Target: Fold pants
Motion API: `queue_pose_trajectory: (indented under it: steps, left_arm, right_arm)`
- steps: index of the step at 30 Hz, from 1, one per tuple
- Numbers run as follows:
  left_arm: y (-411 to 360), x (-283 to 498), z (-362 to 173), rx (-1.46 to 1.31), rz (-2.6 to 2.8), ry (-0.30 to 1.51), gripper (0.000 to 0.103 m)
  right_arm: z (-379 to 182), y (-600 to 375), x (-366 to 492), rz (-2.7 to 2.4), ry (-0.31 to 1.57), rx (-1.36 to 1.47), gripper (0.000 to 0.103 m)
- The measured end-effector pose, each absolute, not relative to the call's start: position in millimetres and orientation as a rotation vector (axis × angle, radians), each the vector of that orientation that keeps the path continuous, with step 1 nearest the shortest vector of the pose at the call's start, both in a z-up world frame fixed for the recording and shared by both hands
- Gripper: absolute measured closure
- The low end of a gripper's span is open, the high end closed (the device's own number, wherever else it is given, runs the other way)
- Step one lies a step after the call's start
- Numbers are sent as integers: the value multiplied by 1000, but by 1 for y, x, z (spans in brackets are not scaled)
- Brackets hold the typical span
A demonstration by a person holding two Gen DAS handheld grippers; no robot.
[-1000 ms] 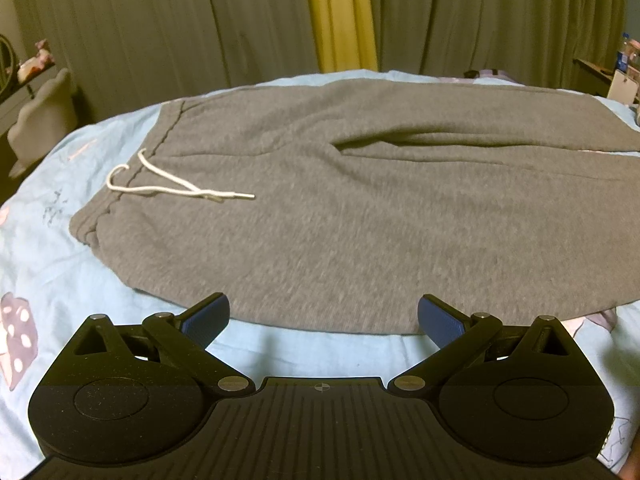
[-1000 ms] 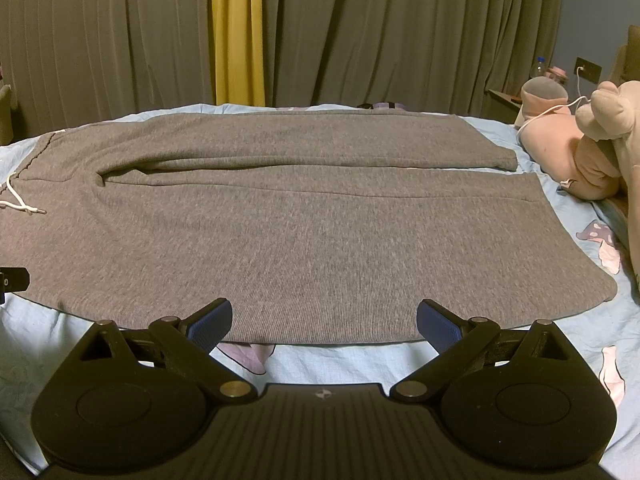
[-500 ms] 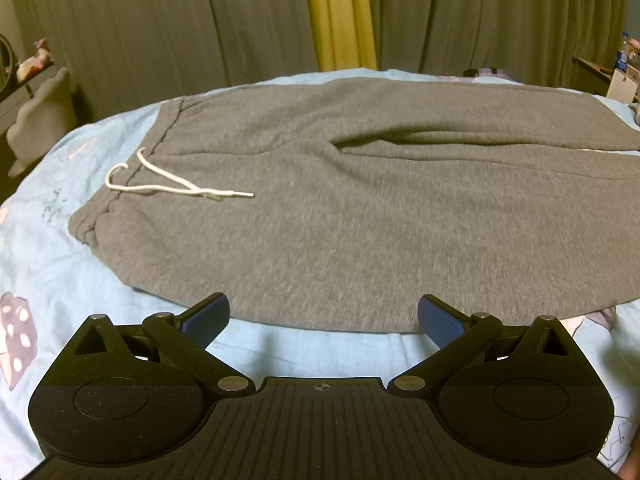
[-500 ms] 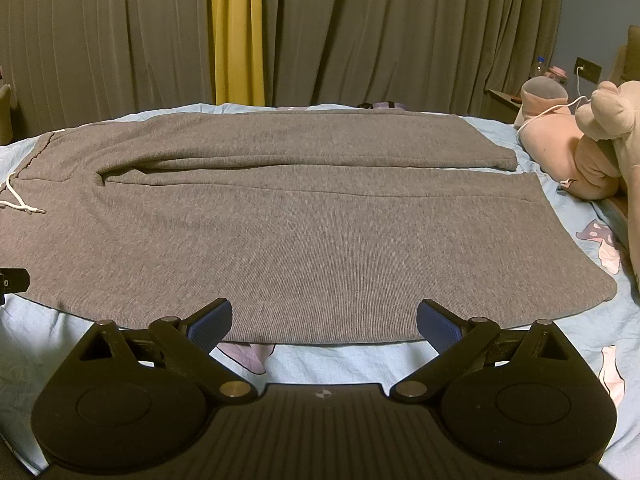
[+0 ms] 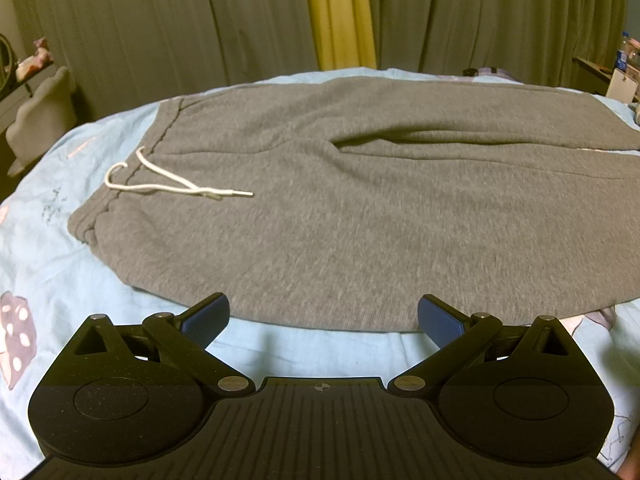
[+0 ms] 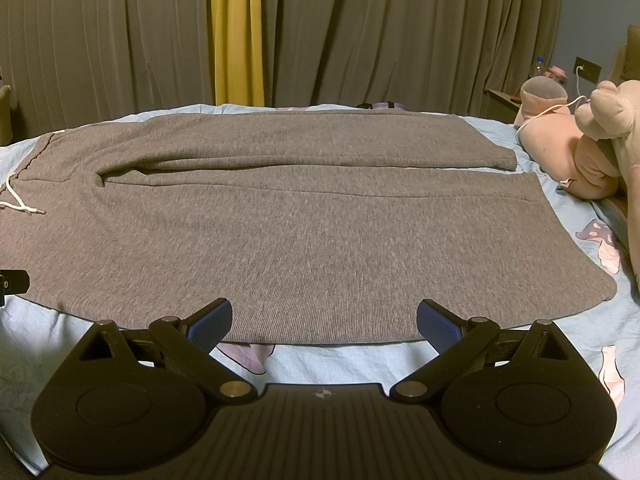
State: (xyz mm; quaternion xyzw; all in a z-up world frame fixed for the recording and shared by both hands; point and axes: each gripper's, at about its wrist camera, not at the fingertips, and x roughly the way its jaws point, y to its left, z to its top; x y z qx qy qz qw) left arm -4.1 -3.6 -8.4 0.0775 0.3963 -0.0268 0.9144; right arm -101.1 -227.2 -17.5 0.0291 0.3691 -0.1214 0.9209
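Note:
Grey sweatpants (image 5: 360, 208) lie flat on the bed, waistband to the left with a white drawstring (image 5: 168, 184) on top, both legs running to the right side by side. The right wrist view shows the legs (image 6: 304, 232) and their cuffs at the right. My left gripper (image 5: 323, 314) is open, its blue pads just short of the pants' near edge by the hip. My right gripper (image 6: 324, 318) is open too, hovering at the near edge of the near leg. Neither holds anything.
A light blue printed sheet (image 5: 52, 248) covers the bed. Pink plush toys (image 6: 580, 148) with a white cable lie beyond the cuffs at the right. Curtains (image 6: 360, 32) hang behind the bed. A nightstand with bottles (image 5: 624, 60) stands far right. A grey chair (image 5: 40, 116) stands at the left.

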Motion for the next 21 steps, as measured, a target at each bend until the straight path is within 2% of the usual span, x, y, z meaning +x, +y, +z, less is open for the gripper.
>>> queue_pose_trajectory:
  steps: [21]
  left_arm:
    - [-2,-2,-6,163,-66,830,0]
  right_arm:
    - [-18,-227,-101,-249,758,59,4]
